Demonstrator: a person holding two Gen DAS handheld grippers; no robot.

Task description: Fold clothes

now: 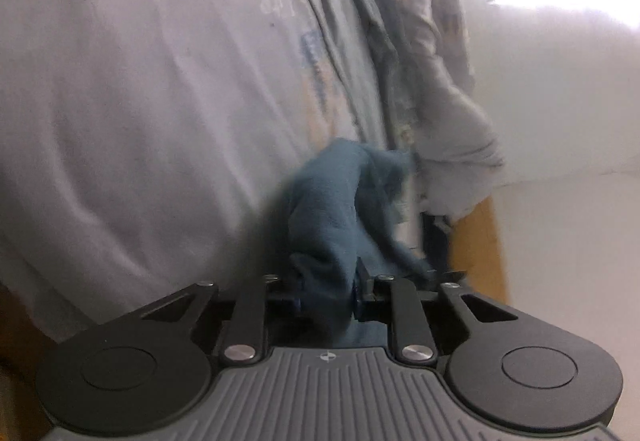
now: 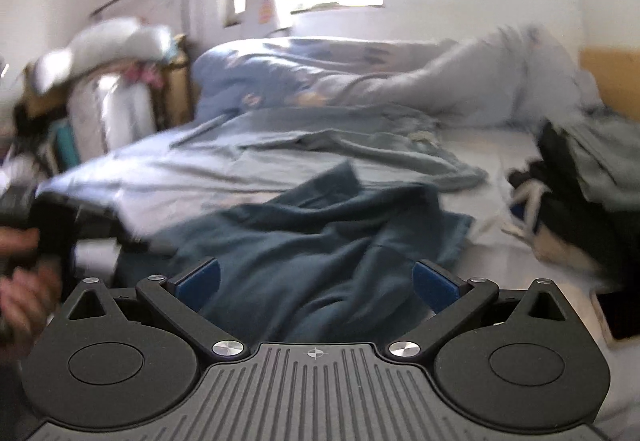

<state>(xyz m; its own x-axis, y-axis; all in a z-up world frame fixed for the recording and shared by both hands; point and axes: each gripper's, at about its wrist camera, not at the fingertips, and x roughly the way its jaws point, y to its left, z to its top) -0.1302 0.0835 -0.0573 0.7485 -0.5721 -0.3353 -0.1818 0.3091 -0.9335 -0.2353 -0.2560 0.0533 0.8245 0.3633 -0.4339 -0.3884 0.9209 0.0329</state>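
Looking through the left wrist camera first, I see my left gripper clenched on a bunched fold of the teal garment; both pads press into the cloth, which rises in a crumpled hump just beyond the fingertips. Behind the garment a pale grey-blue bedsheet fills most of the view, with a faint printed patch on it. To the right of the garment lies a rumpled grey quilt edge, and past that a strip of yellow wooden bed frame against a white wall. The picture is blurred, so I cannot tell finer detail.

Switching to the right wrist camera, my right gripper stands released, its blue pads wide apart. The teal garment lies spread and wrinkled on the bed, running from between the open jaws away toward the middle of the mattress; the pads do not press it. Beyond the garment lies a lighter blue-grey cloth, and further back the heaped quilt. Right of the garment sits a dark pile of clothes. Left of the garment, at the frame's edge, my left hand grips the other tool's dark handle.
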